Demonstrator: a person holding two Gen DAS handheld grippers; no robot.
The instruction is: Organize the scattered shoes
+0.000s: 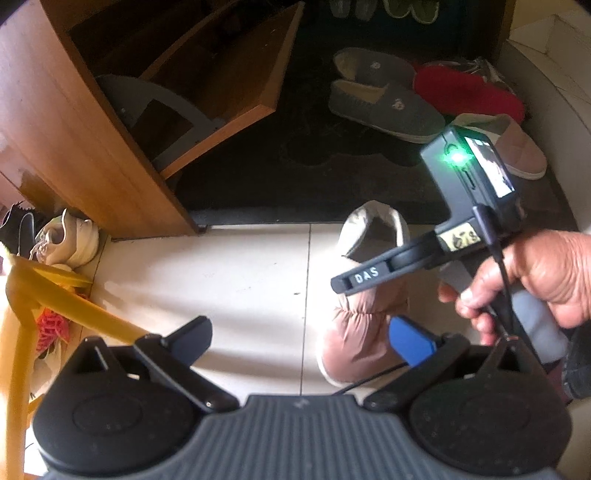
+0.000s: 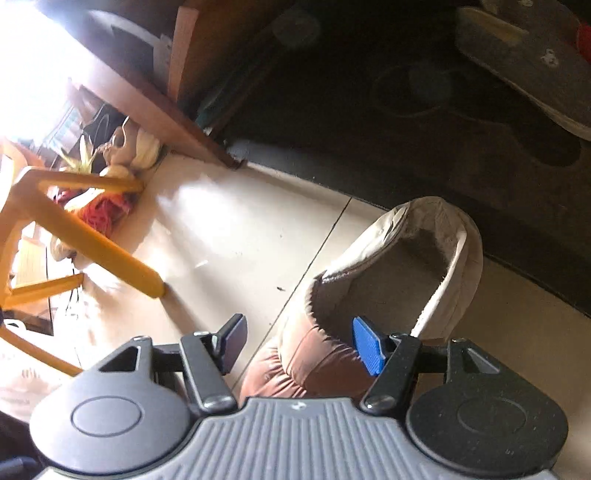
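Hand (image 1: pixel 546 280) (on right gripper (image 2: pixel 299 347)) shows leftward only — slipper (image 2: pixel 373 295) in both.

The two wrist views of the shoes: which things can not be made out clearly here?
- Toe of the padded pink-brown slipper: right wrist view, hidden under the right gripper body.
- Grey slip-on shoe: right wrist view, blurred, dark, cut by the edge.
- Red fuzzy slipper: left wrist view, partly behind the grey pair.
- Shoes at top edge: left wrist view, cut off.
- Pale pink slipper: left wrist view, partly behind the right gripper's camera.
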